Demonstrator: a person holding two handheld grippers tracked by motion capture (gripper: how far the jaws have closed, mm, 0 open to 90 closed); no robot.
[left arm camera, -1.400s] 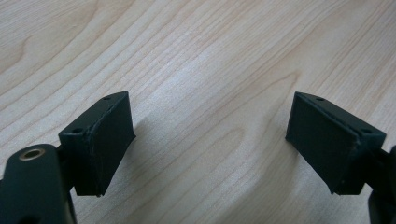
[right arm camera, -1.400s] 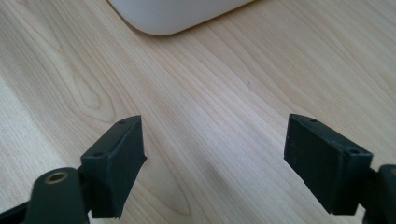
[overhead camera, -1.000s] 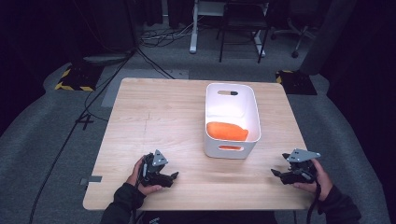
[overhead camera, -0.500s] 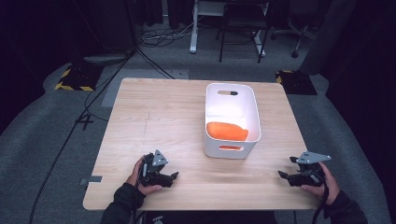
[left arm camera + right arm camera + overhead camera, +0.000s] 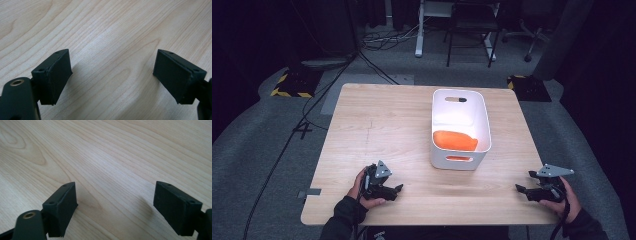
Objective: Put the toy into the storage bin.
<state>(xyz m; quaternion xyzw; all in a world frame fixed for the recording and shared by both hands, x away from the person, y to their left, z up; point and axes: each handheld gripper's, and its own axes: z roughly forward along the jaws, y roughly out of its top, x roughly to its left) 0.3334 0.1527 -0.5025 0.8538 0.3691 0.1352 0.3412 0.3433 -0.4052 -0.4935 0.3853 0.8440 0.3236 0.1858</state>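
Note:
A white bin [image 5: 460, 107] stands on the wooden table [image 5: 382, 125] right of centre, with an orange thing [image 5: 455, 140] lying at its near end. My left gripper [image 5: 398, 188] rests low at the front left of the table, held by a hand. Its jaws stand apart over bare wood [image 5: 112, 65] with nothing between them. My right gripper [image 5: 519, 189] sits near the front right corner, pointing left. Its jaws are also open over bare wood [image 5: 115, 187] and hold nothing.
The table's front edge [image 5: 427, 220] runs just below both hands. Beyond the table are a grey carpet floor, cables [image 5: 377, 42], a desk frame and a chair [image 5: 469, 30]. Yellow-black striped pads [image 5: 292, 82] lie off the far corners.
My right gripper has slid right and toward the front right corner, sinking a little. The left gripper has stayed put. The bin and the orange thing have not moved.

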